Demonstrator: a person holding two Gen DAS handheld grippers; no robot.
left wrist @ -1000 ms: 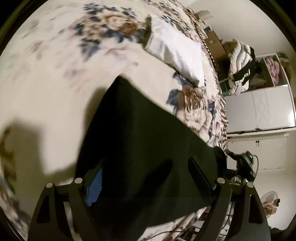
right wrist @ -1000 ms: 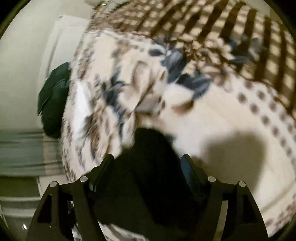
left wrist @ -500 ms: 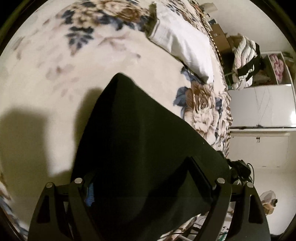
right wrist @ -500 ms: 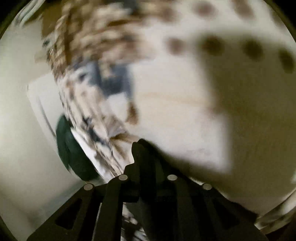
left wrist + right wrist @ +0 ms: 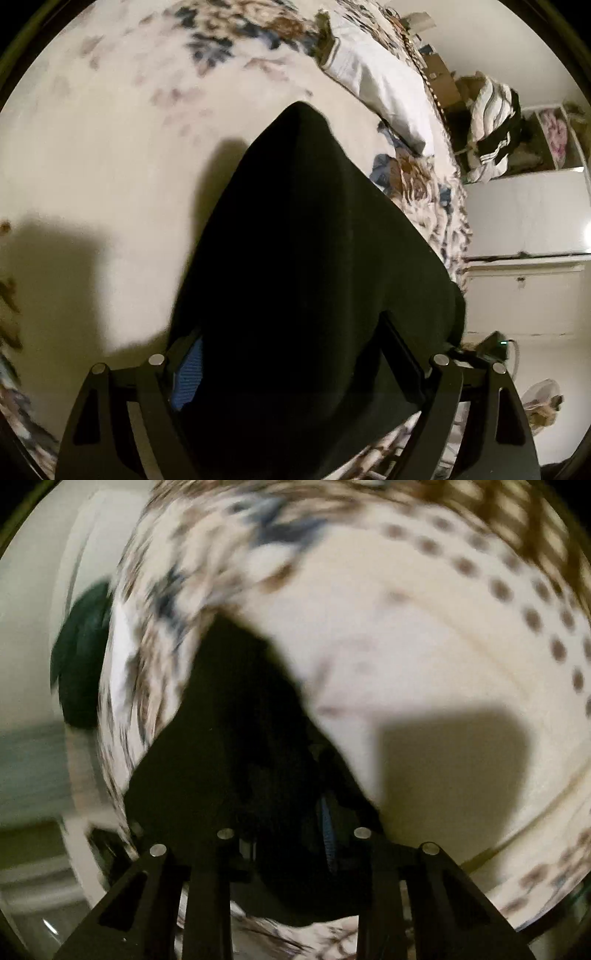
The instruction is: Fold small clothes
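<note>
Here the black garment (image 5: 306,258) drapes over both grippers' fingers.

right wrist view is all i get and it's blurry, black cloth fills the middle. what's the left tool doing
Observer: The left tool is spread wide, with the black garment draped across both fingers.
Operator: anything else lying on the bed near it
Observer: A white folded cloth lies on the floral bedspread, beyond the garment's far corner and apart from it.
Operator: what's past the bed edge on that side
Observer: A white cabinet, with a striped bundle of fabric next to it.
</note>
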